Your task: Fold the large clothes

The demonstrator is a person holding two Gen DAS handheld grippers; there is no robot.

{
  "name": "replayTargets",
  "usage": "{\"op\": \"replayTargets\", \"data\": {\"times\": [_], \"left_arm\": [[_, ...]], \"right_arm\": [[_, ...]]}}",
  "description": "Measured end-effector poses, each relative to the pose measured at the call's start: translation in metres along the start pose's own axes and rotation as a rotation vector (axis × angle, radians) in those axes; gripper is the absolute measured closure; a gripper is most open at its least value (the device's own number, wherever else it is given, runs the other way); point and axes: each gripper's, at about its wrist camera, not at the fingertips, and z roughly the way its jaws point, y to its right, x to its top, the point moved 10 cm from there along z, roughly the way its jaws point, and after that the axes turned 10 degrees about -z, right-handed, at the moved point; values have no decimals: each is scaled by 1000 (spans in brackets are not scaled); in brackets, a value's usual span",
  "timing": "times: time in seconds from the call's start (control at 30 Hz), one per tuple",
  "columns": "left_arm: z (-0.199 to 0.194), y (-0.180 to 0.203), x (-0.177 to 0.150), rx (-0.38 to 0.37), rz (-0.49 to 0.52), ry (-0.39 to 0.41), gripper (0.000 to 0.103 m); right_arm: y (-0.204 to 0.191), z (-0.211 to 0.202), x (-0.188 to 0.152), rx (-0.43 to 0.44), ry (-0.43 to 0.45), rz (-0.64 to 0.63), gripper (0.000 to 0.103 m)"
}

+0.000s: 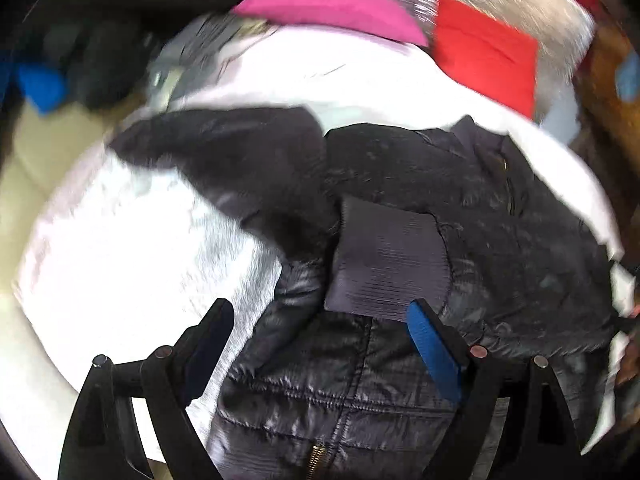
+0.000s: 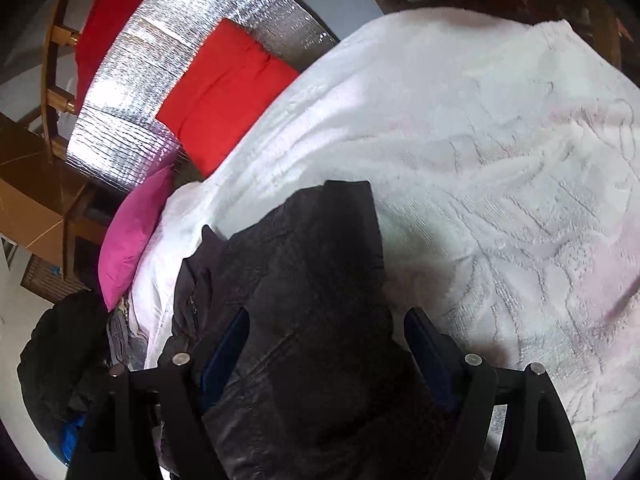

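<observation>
One black jacket [image 1: 400,200], one white blanket [image 2: 480,140], one pink cushion [image 1: 332,8], one red cushion [image 2: 228,92].

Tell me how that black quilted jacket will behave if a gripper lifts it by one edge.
The black quilted jacket will probably droop: its sleeve already lies limp across the white blanket. Its shiny shell looks slippery. Puffy quilting suggests it is light for its bulk.
</observation>
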Motion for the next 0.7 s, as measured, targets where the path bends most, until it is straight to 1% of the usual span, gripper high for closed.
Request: {"op": "replayTargets", "data": {"times": [0.07, 0.1, 0.13, 0.17, 0.2, 0.23, 0.27, 0.3, 0.33, 0.4, 0.43, 0.47, 0.53, 0.57, 0.6, 0.63, 0.67, 0.7], "left_arm": [[13, 4, -2, -46, -44, -36, 15], [19, 9, -4, -69, -43, -39, 15], [26, 15, -5, -80, -33, -42, 16], [31, 18, -6, -82, -26, -41, 23], [37, 28, -6, -97, -6, -34, 49], [42, 36, -6, -99, 23, -30, 59], [46, 41, -4, -83, 50, -19, 59], [52, 47, 0, -68, 76, 2, 61], [60, 50, 7, -66, 81, 11, 69], [71, 55, 16, -73, 68, 9, 78], [75, 59, 23, -70, 71, 28, 81], [77, 58, 31, -57, 83, 49, 82], [84, 64, 45, 21, 140, 112, 83], [89, 65, 50, 42, 151, 117, 83], [96, 66, 51, 55, 153, 110, 81], [100, 67, 52, 57, 143, 99, 81], [100, 68, 52, 55, 136, 93, 81], [97, 67, 51, 54, 133, 87, 79]], "right_arm": [[7, 8, -3, -23, -35, 4, 20], [11, 17, -8, -31, -71, -1, 20], [11, 22, -11, -21, -94, -6, 21], [8, 27, -14, -5, -111, -25, 23], [6, 26, -13, -22, -95, -68, 42], [2, 24, -12, -42, -83, -119, 56], [-4, 24, -12, -70, -84, -178, 64], [-7, 23, -12, -117, -68, -227, 68], [-10, 21, -10, -142, -51, -263, 70], [-16, 16, -4, -174, -10, -292, 74], [-16, 12, 0, -172, 8, -288, 74], [-16, 7, 6, -164, 43, -277, 74], [-11, 5, 15, -172, 77, -264, 74], [-7, 10, 15, -181, 58, -263, 74], [2, 23, 9, -198, 0, -256, 72], [5, 29, 6, -198, -27, -246, 71], [7, 31, 5, -186, -38, -223, 69], [9, 28, 8, -173, -42, -199, 65]]}}
